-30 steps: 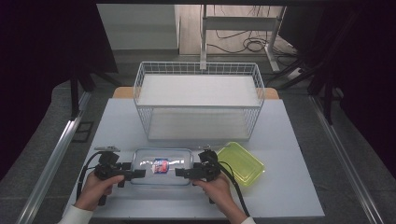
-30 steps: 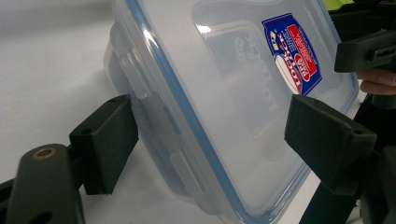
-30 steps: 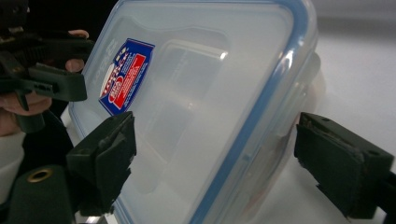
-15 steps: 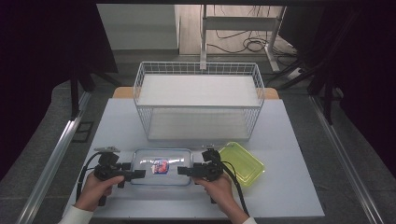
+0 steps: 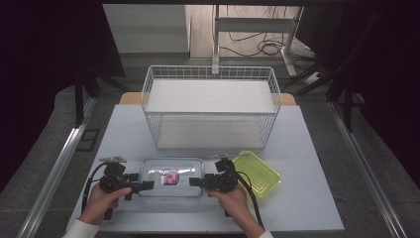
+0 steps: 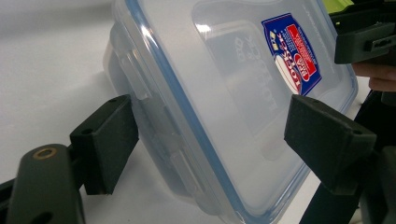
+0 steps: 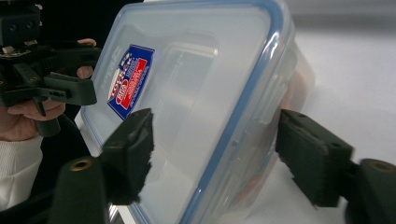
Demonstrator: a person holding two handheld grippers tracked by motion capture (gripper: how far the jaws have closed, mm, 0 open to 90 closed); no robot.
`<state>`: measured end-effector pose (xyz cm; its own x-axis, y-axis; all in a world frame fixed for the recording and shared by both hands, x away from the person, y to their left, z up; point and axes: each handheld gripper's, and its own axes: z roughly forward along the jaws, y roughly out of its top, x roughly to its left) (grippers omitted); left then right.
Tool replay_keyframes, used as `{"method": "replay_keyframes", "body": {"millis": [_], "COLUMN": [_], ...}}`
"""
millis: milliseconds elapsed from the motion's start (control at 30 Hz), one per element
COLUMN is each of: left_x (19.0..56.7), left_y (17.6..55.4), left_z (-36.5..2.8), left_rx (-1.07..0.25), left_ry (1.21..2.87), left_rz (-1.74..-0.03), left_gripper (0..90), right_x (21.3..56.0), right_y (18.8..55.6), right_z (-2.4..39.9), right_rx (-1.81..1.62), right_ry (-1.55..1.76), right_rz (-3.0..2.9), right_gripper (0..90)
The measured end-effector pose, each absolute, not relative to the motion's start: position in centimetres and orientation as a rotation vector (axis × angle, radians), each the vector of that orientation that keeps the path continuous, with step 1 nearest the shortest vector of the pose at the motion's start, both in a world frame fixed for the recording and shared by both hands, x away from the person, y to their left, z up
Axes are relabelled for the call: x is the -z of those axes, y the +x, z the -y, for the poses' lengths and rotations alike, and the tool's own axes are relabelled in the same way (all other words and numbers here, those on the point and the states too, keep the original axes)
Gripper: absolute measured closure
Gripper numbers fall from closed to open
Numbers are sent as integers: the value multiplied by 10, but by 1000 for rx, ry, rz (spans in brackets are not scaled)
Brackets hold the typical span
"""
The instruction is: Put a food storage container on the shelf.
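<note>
So the clear lidded box [image 5: 171, 177] sits flat on the table [image 5: 317, 148], just in front of the wire basket [image 5: 210, 106], long side running left to right. Left gripper [image 5: 147, 185] and right gripper [image 5: 194, 182] each straddle one short end, jaws wide, not squeezing yet. Green lid [image 5: 257, 172] lies right beside it.
</note>
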<state>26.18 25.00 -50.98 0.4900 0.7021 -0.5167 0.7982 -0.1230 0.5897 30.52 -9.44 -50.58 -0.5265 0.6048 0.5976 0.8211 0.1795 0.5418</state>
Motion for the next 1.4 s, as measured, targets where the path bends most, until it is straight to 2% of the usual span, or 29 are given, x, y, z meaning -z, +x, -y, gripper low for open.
{"method": "replay_keyframes", "body": {"millis": [100, 400, 900, 1400], "left_x": [509, 507, 506, 504], "left_y": [262, 257, 253, 245], "left_z": [-250, -249, -259, -262], "left_rx": [136, 104, 118, 99], "left_ry": [1867, 1870, 1848, 1833], "left_rz": [-1247, -1241, -1208, -1195], "left_gripper": [182, 203, 295, 344], "right_x": [503, 502, 500, 496], "right_y": [305, 303, 299, 291], "right_z": [99, 105, 107, 108], "right_rx": [1289, 1307, 1320, 1343], "right_ry": [-1379, -1365, -1335, -1322], "right_rz": [2201, 2171, 2179, 2205], "right_gripper": [369, 420, 448, 471]}}
